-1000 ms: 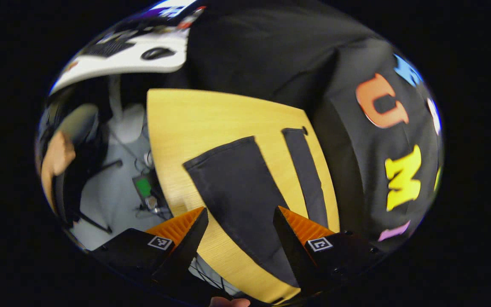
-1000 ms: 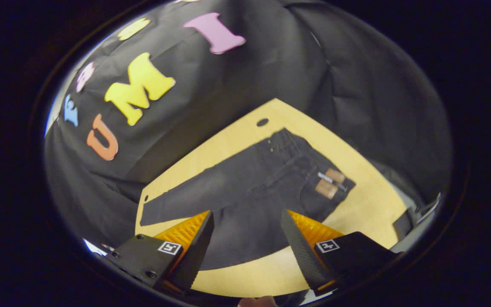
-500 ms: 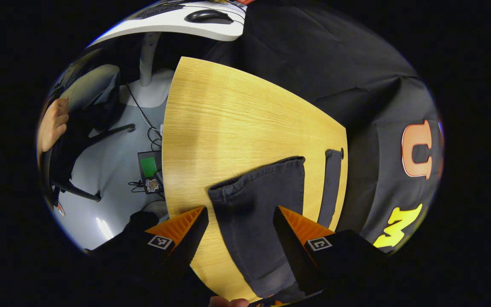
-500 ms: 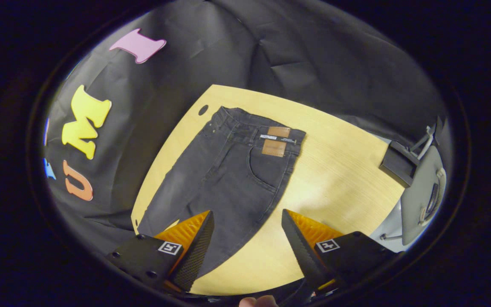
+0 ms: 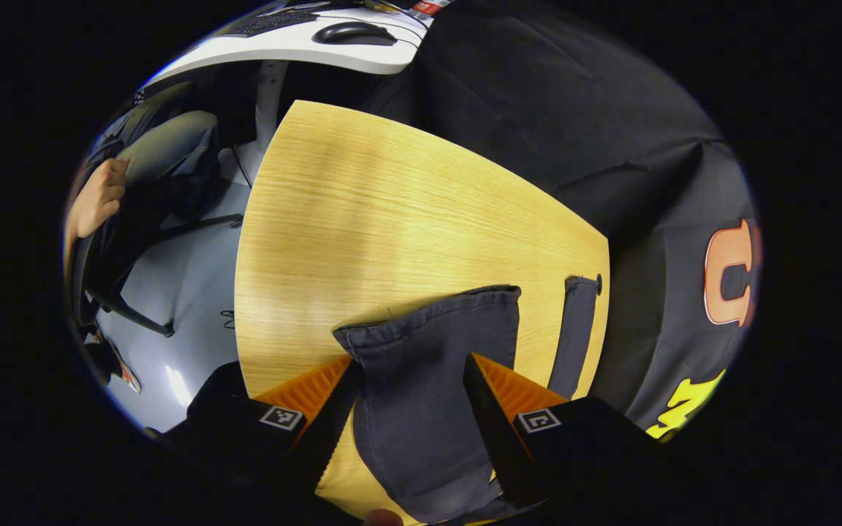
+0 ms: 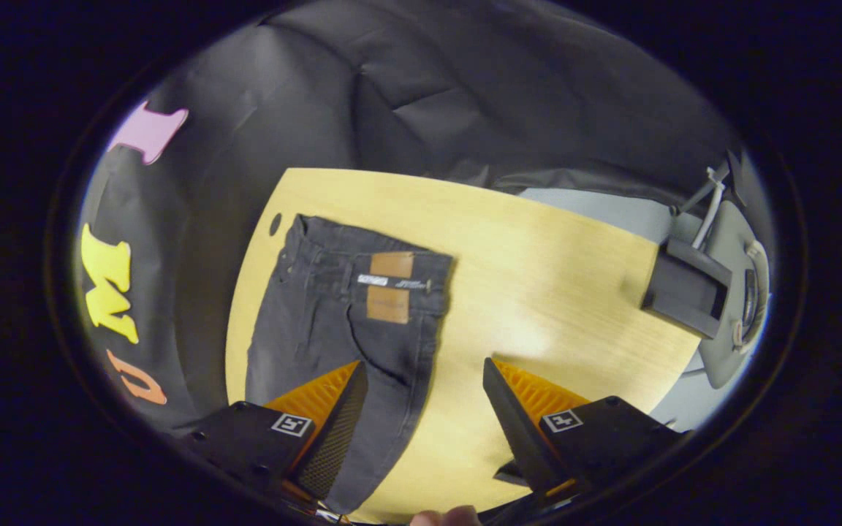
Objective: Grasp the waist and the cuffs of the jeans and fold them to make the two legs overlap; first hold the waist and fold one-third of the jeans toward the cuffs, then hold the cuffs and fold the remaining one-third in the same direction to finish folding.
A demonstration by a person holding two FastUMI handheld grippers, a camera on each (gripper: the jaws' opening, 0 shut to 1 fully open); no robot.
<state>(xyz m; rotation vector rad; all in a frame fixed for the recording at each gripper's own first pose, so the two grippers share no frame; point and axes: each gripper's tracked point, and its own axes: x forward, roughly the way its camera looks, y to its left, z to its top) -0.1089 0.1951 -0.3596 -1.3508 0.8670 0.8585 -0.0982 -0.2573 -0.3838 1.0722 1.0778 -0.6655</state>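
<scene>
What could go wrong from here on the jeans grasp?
1. The left gripper straddles the near cuff with jaws open; the far cuff lies apart, so closing may catch one leg only.
2. The right gripper hangs open over bare table beside the jeans, well short of the waist; a grasp here may miss the cloth.

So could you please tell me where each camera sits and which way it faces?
Left gripper view: rides the left hand-held gripper, looking down over the jeans' cuffs; own open fingers straddle one leg.
Right gripper view: rides the right hand-held gripper, facing the waist; own fingers open.
Shared: the jeans and the wooden table.
</scene>
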